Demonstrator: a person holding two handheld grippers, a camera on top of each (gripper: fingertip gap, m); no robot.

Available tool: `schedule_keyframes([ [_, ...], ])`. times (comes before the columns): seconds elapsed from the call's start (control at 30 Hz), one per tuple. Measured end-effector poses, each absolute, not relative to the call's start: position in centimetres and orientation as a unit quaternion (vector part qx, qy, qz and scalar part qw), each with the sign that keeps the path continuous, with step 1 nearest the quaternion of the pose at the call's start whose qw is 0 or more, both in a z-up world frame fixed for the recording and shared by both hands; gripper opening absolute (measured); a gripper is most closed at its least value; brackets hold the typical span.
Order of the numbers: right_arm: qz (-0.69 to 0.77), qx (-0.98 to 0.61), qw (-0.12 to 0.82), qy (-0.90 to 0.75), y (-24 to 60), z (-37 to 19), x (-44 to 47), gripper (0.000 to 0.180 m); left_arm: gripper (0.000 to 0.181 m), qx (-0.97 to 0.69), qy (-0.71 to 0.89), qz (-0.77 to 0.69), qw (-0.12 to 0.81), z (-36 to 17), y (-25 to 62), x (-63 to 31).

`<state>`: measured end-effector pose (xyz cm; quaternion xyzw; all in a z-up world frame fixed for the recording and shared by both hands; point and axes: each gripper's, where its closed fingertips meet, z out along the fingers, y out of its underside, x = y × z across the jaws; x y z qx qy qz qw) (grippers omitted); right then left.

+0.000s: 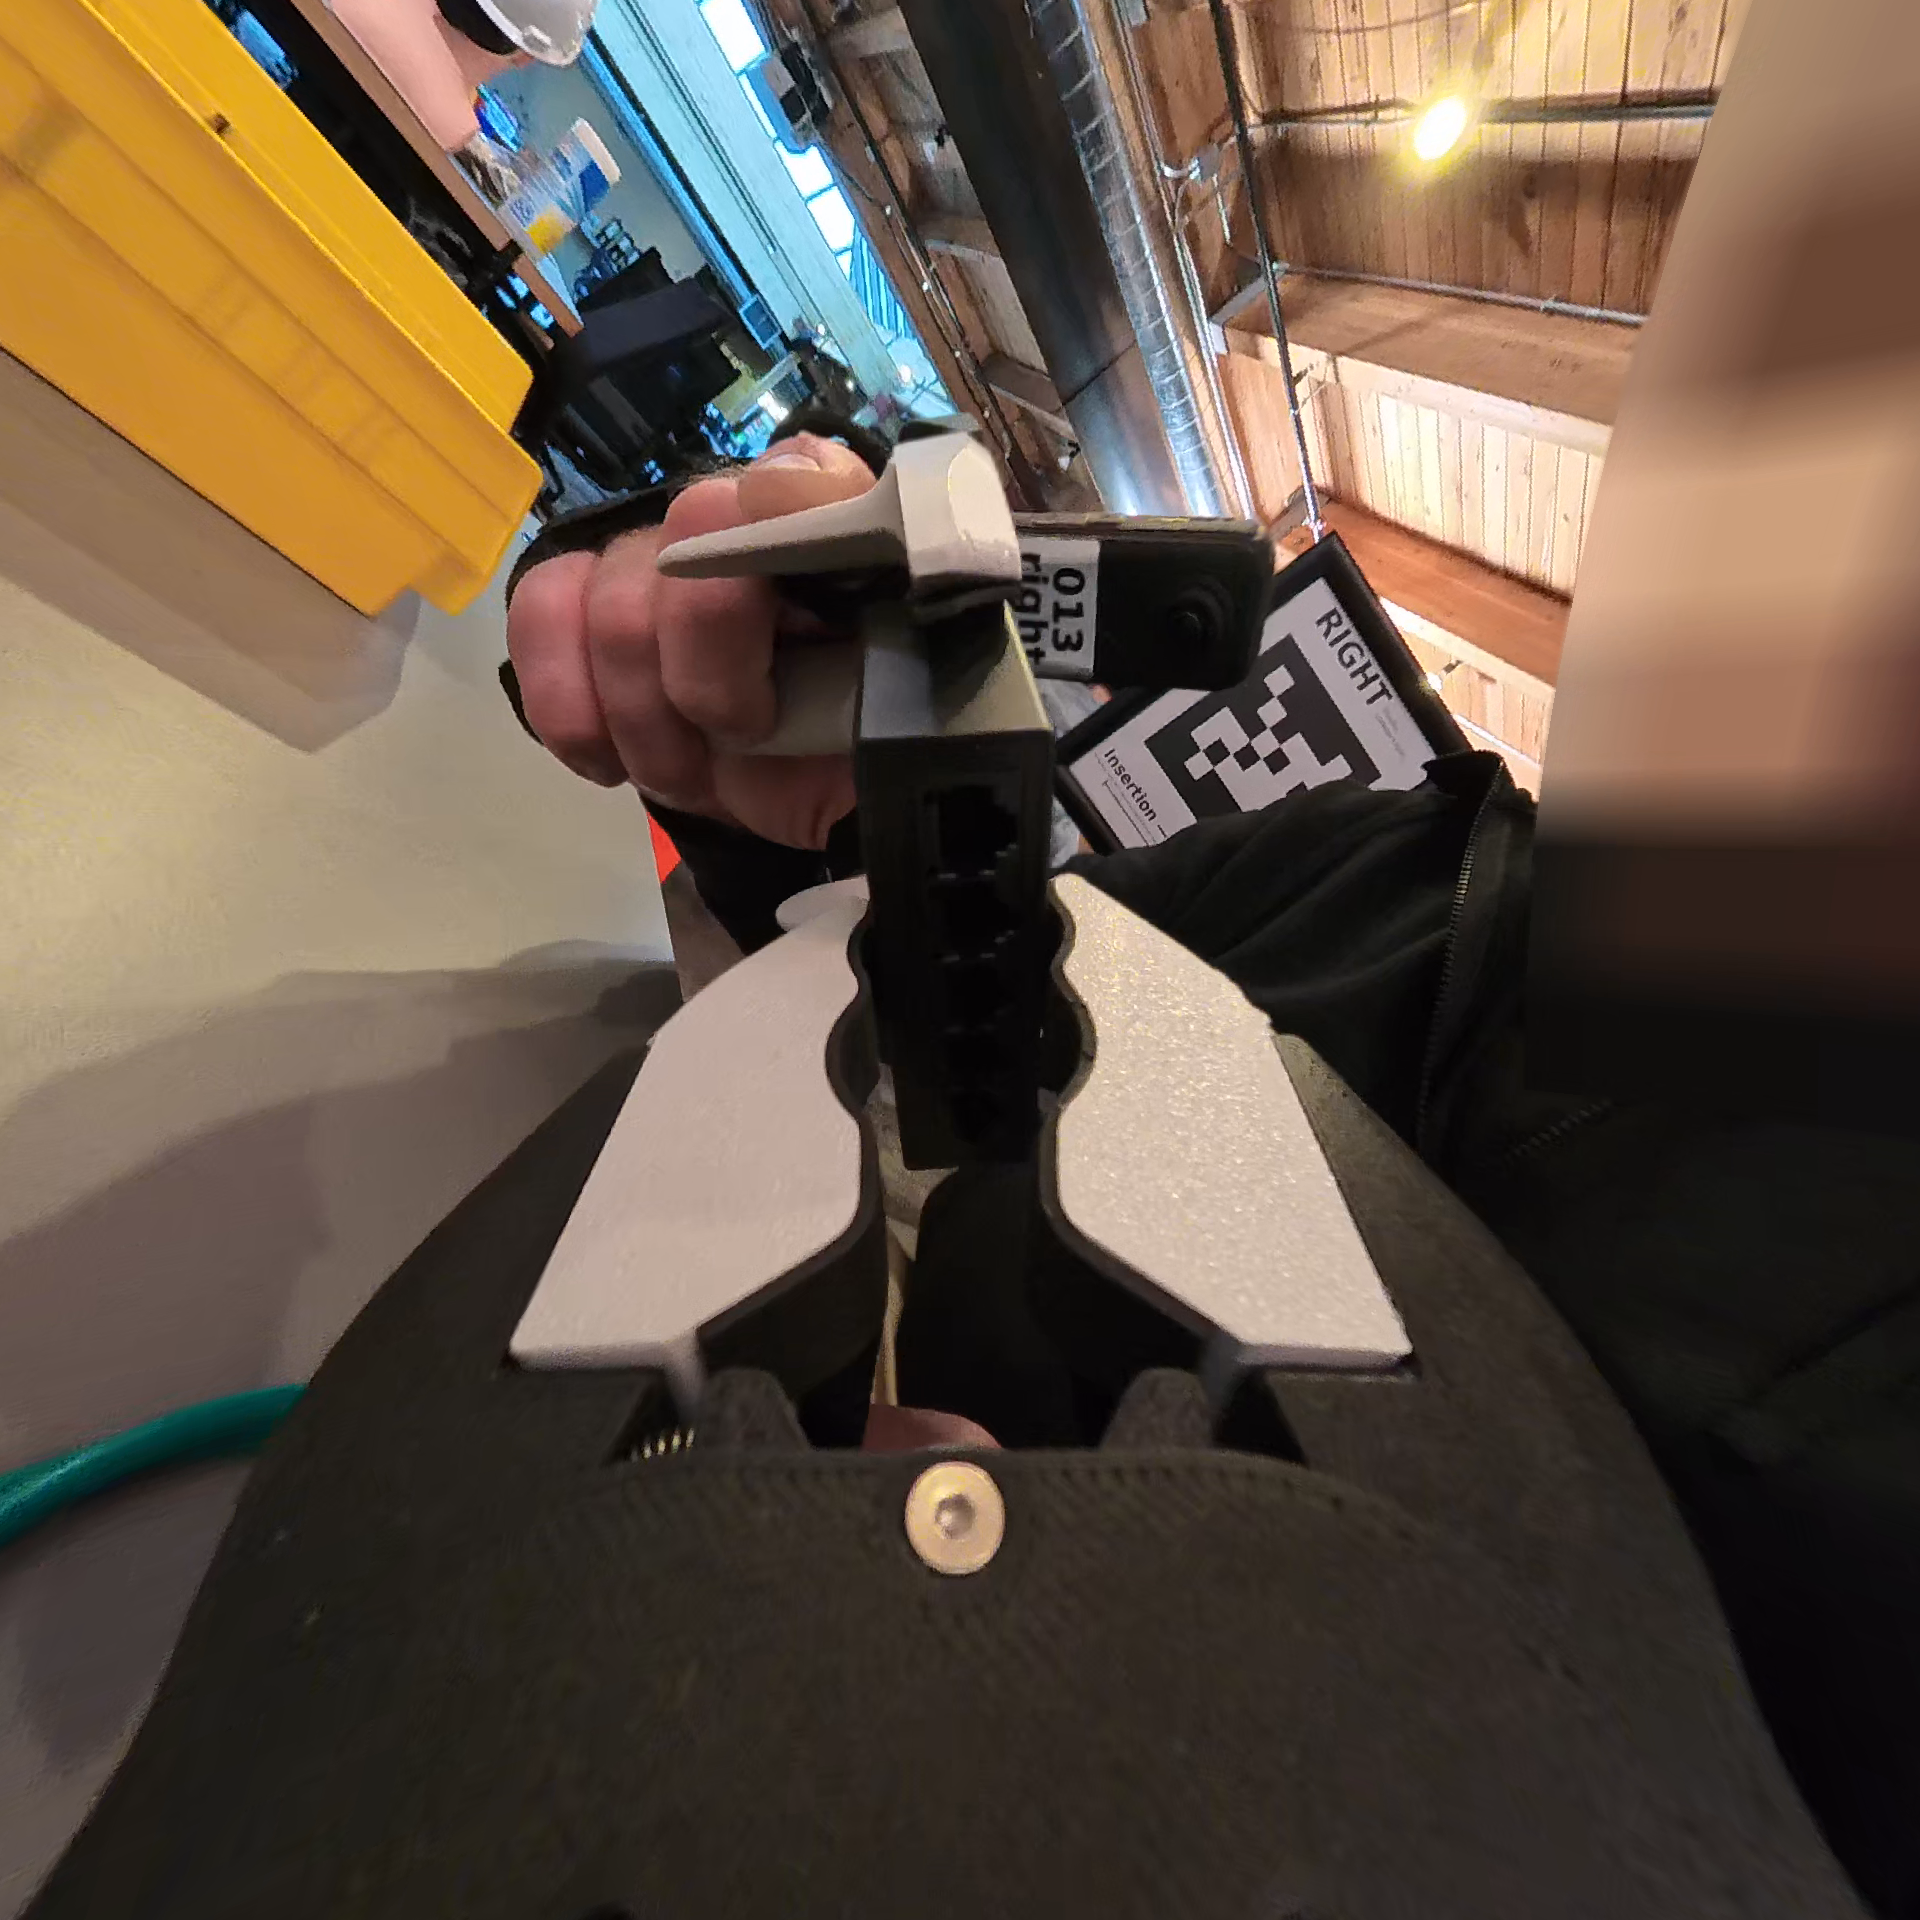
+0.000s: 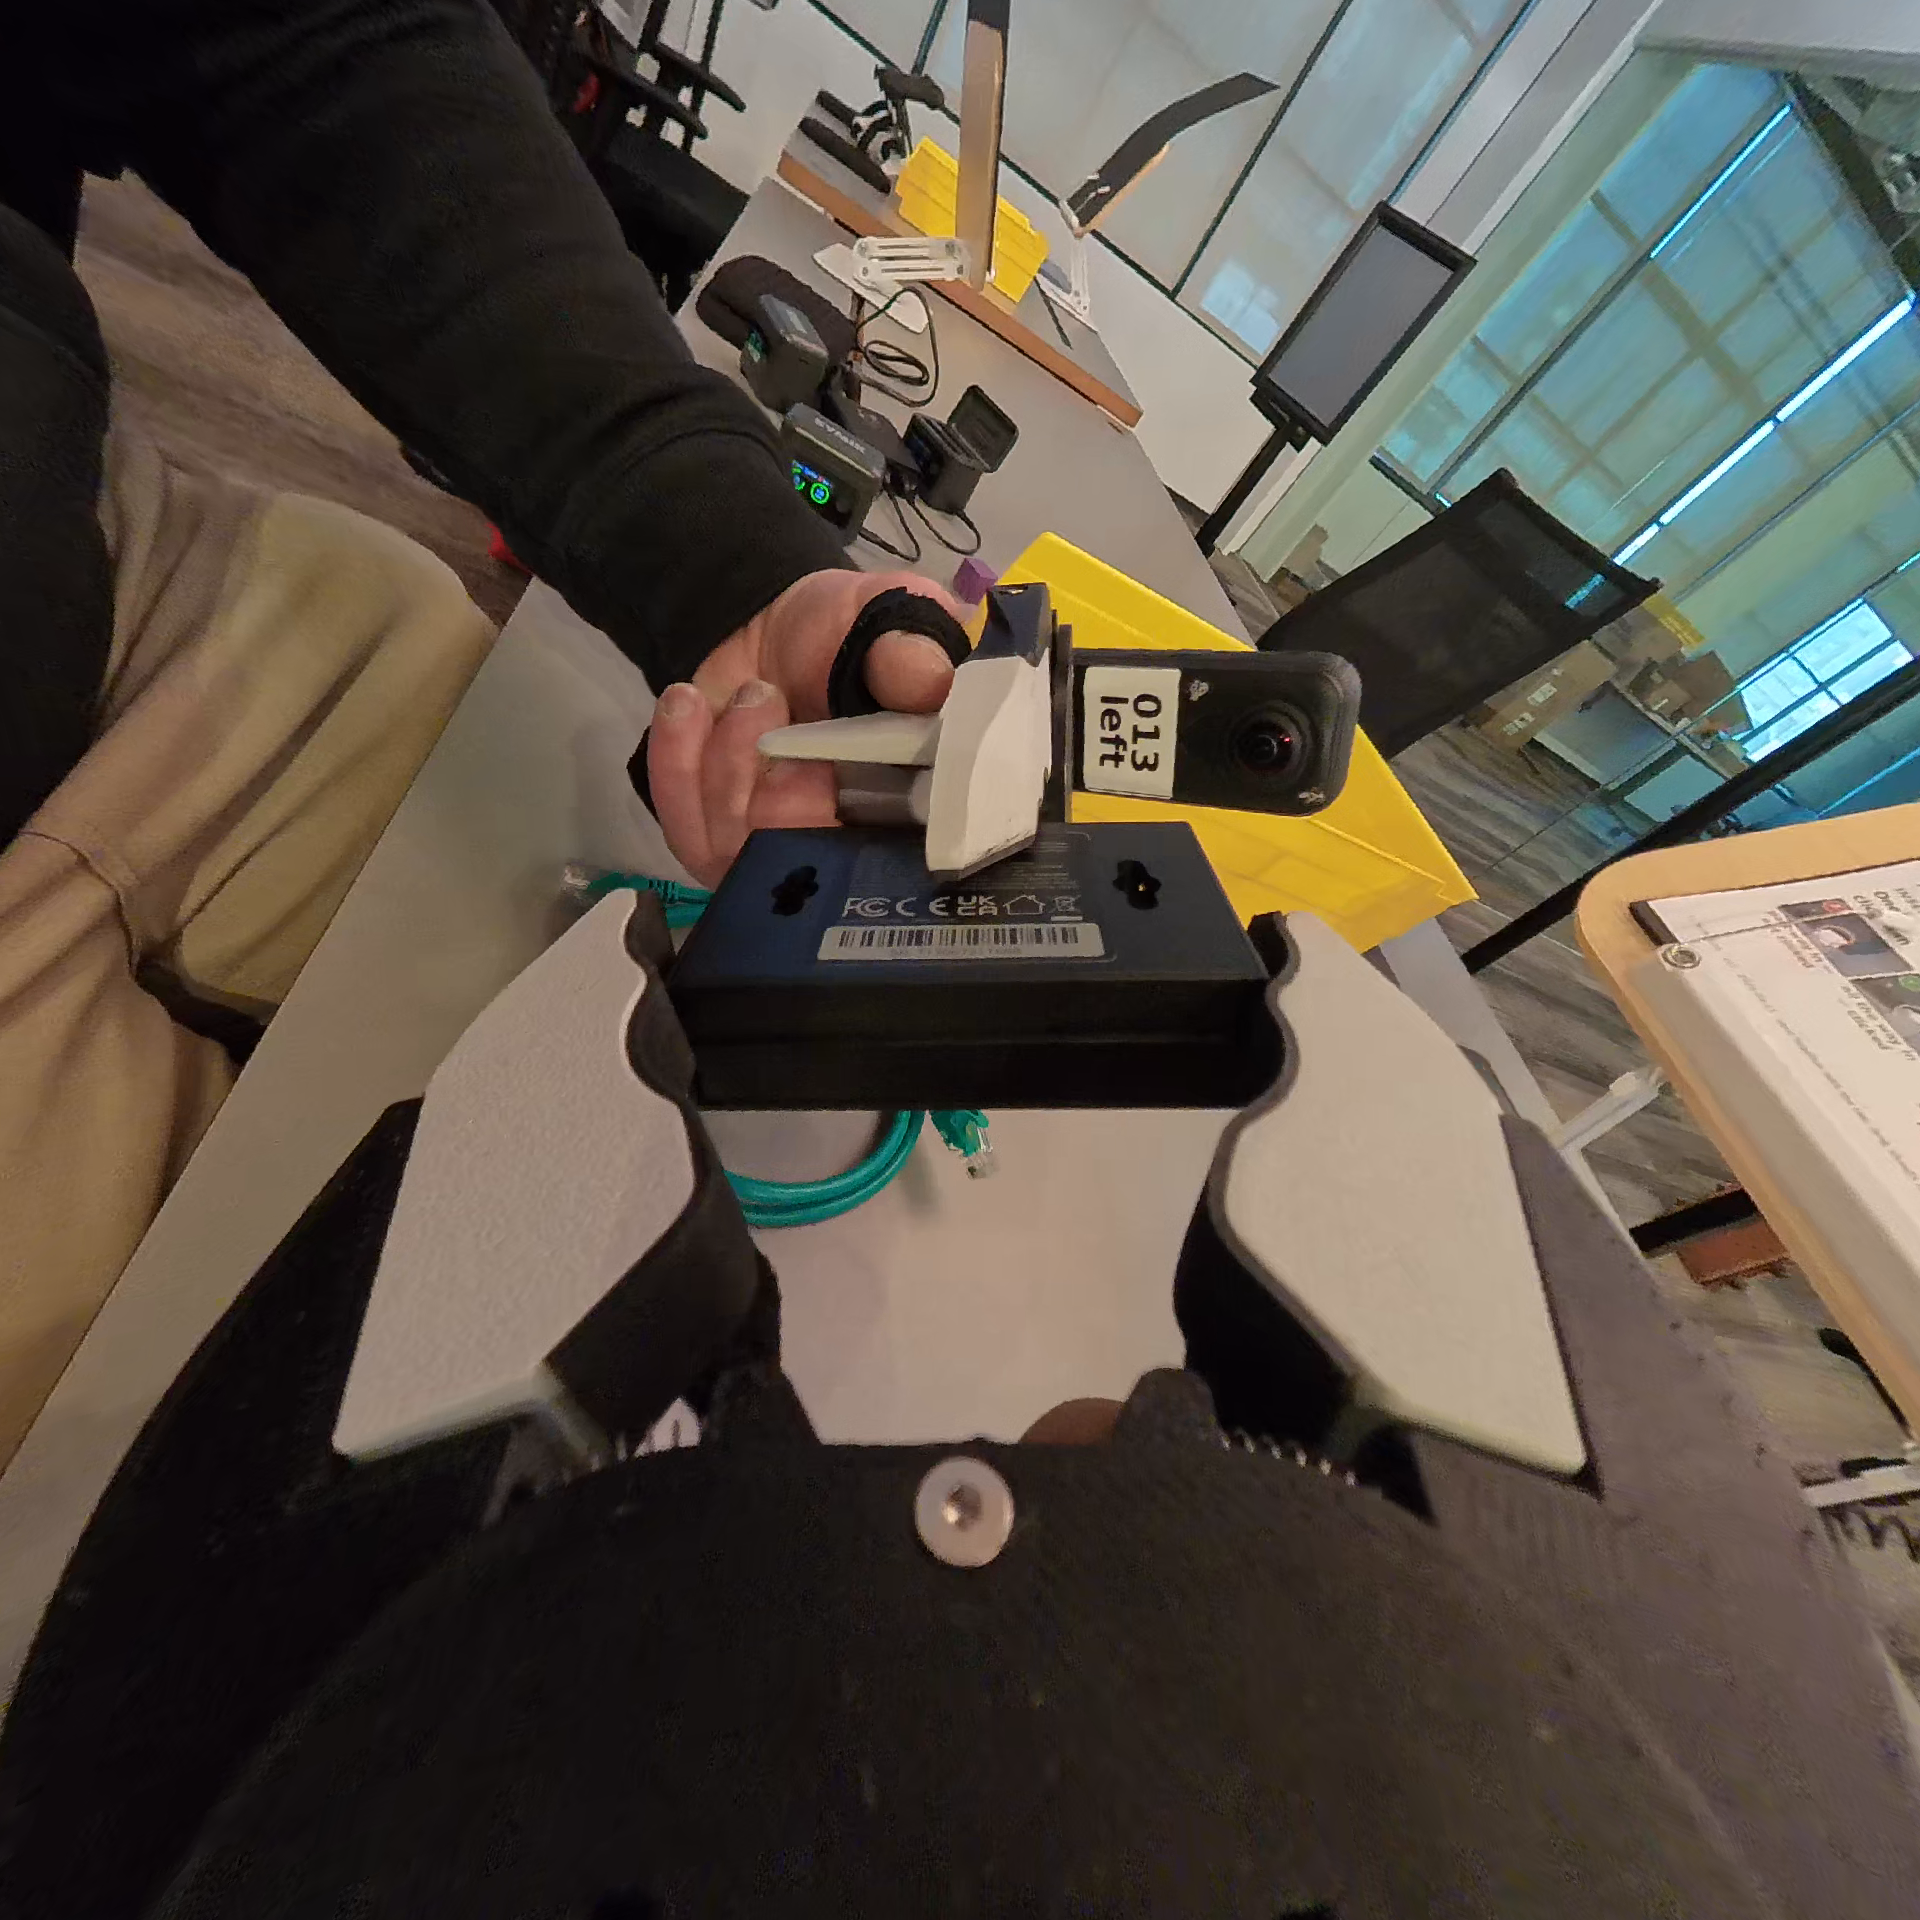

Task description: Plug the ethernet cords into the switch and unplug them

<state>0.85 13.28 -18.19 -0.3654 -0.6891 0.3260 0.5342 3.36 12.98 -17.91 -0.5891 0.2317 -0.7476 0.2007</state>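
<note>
The black switch (image 1: 977,831) is held in the air by both grippers. In the left wrist view its port side faces me, and my left gripper (image 1: 961,935) is shut on its two flat faces. In the right wrist view its labelled underside (image 2: 956,935) faces up, and my right gripper (image 2: 961,997) is shut on its two short ends. The right gripper (image 1: 935,540) shows at the switch's far end, and the left gripper (image 2: 987,769) clamps its far edge. A green ethernet cord (image 2: 831,1184) lies loose on the table below, with its plug (image 2: 961,1132) free. No cord is in the ports.
A yellow bin (image 2: 1247,831) stands on the grey table (image 2: 987,1299) just beyond the switch; it also shows in the left wrist view (image 1: 260,312). A wooden board with a printed sheet (image 2: 1766,1039) is at the right. Chargers (image 2: 831,468) and a monitor (image 2: 1351,322) stand farther back. The tips of both grippers are at nearly the same place.
</note>
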Motion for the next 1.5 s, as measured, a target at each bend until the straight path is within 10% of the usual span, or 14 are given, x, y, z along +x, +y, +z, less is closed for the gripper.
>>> schedule_keyframes([
  [0.87,0.573,-0.4,0.521,-0.489,17.6,-15.8,3.6,0.103,0.048,-0.741,0.329,-0.471,0.346,-22.3,18.3,-1.5],
  [1.5,0.536,-0.385,0.494,-0.566,15.2,-18.0,2.3,0.102,0.067,-0.608,0.187,-0.717,0.284,-19.5,15.3,4.4],
])
